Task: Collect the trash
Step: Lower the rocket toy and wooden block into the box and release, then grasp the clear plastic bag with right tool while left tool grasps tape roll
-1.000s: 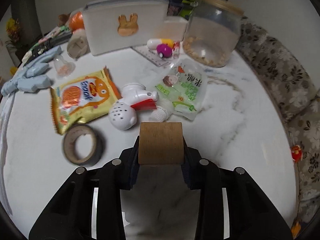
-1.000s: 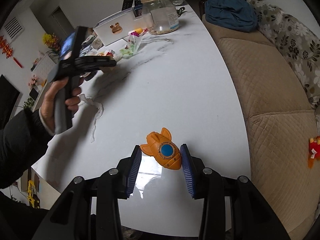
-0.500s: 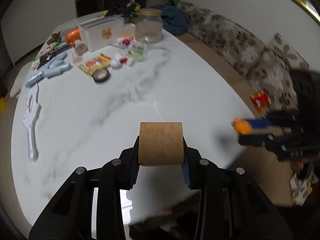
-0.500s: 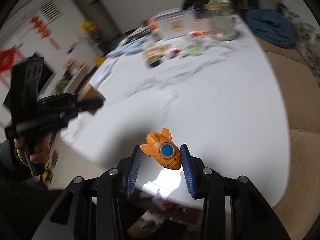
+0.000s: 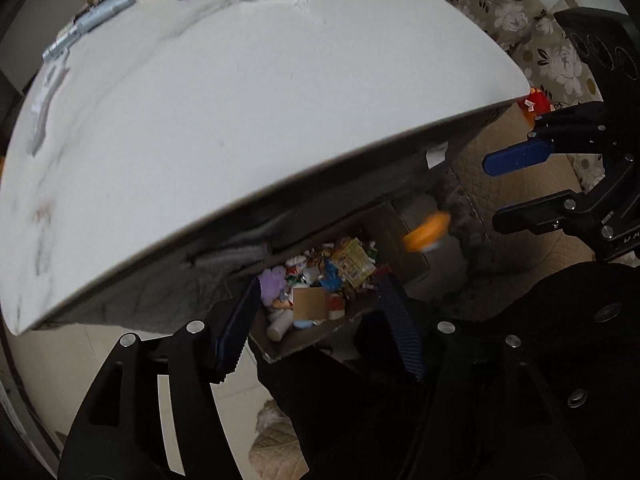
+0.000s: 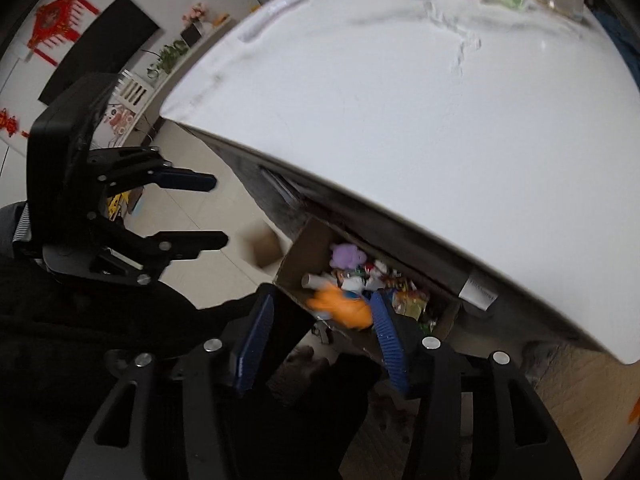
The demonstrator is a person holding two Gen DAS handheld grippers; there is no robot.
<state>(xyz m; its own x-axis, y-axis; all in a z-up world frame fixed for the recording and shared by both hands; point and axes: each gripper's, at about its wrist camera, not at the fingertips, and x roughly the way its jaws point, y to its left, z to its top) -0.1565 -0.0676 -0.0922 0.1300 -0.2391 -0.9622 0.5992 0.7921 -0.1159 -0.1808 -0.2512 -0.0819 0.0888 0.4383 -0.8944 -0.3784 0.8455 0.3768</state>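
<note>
Left wrist view. At 10 o'clock, the white marble table (image 5: 240,100) fills the upper field, its dark edge running from 8 to 2 o'clock. At 6 o'clock, the left gripper (image 5: 318,320) stands with its jaws spread wide and nothing between them. Between the fingers, below the table edge, sits the cardboard box (image 5: 304,340), open and packed with mixed trash. A brown wooden block (image 5: 309,303) shows among the contents; whether it rests there or is in mid-air cannot be told. At 3 o'clock, a blurred orange toy (image 5: 426,230) appears beside the box's far flap, clear of any finger. At 2 to 3 o'clock, the right gripper (image 5: 502,188) is seen from the side, jaws parted and empty.

Right wrist view. At 9 o'clock, the left gripper (image 6: 218,208) is wide open. Just right of it, the blurred block (image 6: 264,248) hangs near the box (image 6: 304,252) rim. At 6 o'clock, the right gripper (image 6: 320,320) is wide open; the orange toy (image 6: 342,308), blurred, lies near its right finger over the box.
</note>
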